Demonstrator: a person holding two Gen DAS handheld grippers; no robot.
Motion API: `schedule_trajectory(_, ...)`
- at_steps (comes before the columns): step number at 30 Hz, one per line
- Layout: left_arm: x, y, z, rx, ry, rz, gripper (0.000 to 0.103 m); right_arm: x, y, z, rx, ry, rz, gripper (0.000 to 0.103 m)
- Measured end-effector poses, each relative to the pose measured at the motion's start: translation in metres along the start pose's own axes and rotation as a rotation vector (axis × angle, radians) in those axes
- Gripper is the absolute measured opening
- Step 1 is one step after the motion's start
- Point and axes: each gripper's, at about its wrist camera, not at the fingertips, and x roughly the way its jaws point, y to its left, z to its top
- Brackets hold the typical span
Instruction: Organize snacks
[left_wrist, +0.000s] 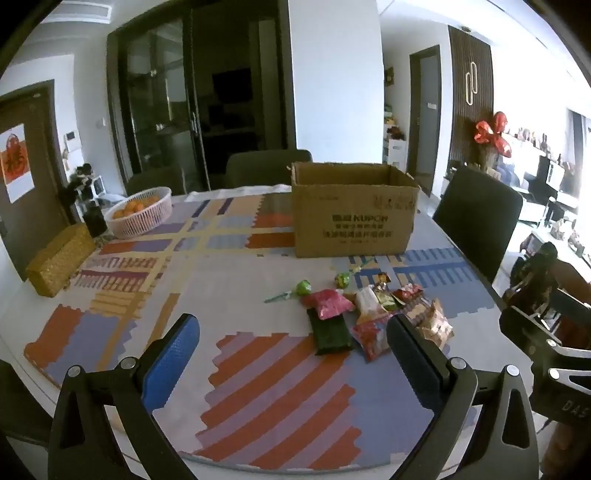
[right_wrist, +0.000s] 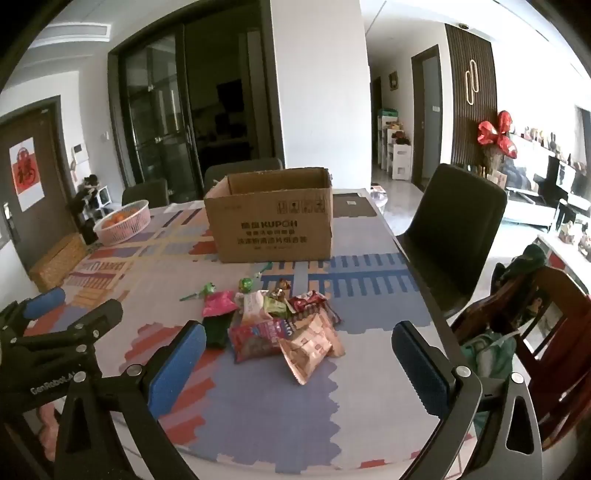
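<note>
A heap of snack packets (left_wrist: 373, 314) (right_wrist: 284, 325) lies on the patterned table. It holds a pink packet (left_wrist: 327, 302), a dark green packet (left_wrist: 330, 332), a tan packet (right_wrist: 308, 347) and two green lollipops (left_wrist: 303, 287) (right_wrist: 245, 284). Behind the heap stands an open cardboard box (left_wrist: 351, 214) (right_wrist: 271, 218). My left gripper (left_wrist: 291, 345) hovers open over the near table, left of the heap, with nothing between its blue pads. My right gripper (right_wrist: 301, 352) is open too, its fingers wide on either side of the heap's near end, above it and apart from it.
A pink basket of oranges (left_wrist: 142, 210) (right_wrist: 123, 221) and a woven yellow box (left_wrist: 59, 260) sit at the table's far left. Dark chairs (right_wrist: 458, 229) stand along the right and far sides. A wooden chair (right_wrist: 546, 332) is at the right edge.
</note>
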Motion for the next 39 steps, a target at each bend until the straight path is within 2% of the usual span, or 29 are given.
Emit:
schedule_trajectory(2, -0.0044, 0.0007, 0.0021, -0.004, -0.030, 0.020, 0.103, 0.0002, -0.0004, 0.0000, 0.003, -0.004, 0.001, 0.102)
schedule_trajectory(39, -0.0017, 0.0030, 0.0019, -0.008, -0.013, -0.005, 0.103, 0.0002, -0.0001, 0.0030, 0.004, 0.001, -0.001, 0.102)
